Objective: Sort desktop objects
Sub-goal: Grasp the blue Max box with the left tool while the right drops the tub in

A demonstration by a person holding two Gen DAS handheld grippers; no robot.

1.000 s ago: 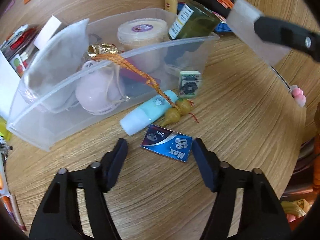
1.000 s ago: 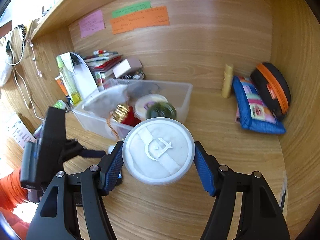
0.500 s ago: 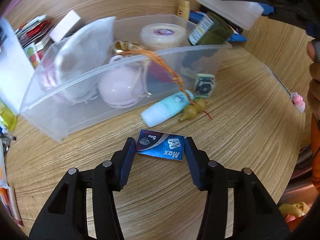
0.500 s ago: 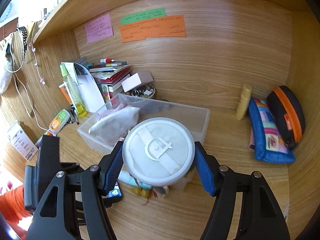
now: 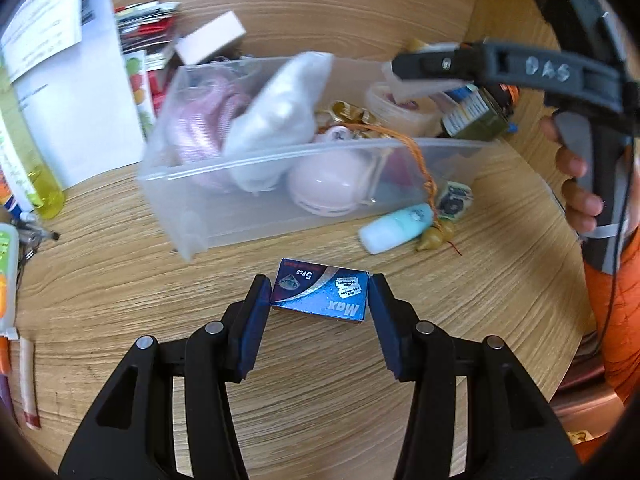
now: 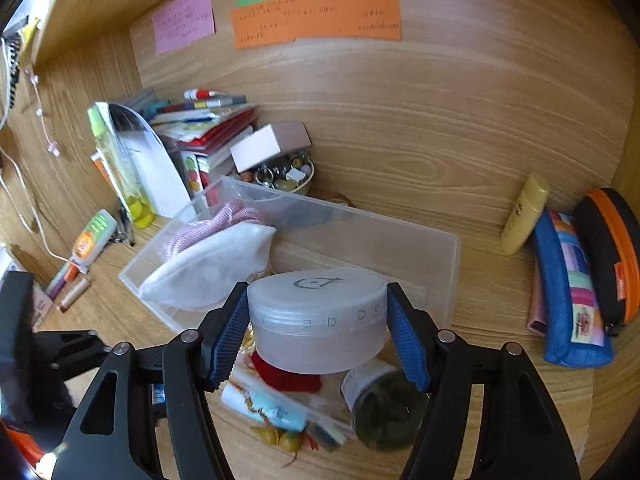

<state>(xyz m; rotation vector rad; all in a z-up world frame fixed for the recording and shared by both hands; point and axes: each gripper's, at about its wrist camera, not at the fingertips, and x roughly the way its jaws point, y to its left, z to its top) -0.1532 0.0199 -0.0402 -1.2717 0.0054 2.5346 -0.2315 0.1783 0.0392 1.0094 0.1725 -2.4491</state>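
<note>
The blue box reads "Max" and "5 Pcs".

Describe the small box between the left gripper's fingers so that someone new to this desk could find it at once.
Start at the clear plastic bin in the middle of the wooden desk. Just in front of its near wall, the left gripper pinches a flat blue razor-blade box at its two short ends. It is the only blue printed carton there, marked "Max" and "5 pcs"; the pale blue tube nearby is round.

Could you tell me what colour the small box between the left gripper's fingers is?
The small box is blue with silver print, clearest in the left wrist view.
</note>
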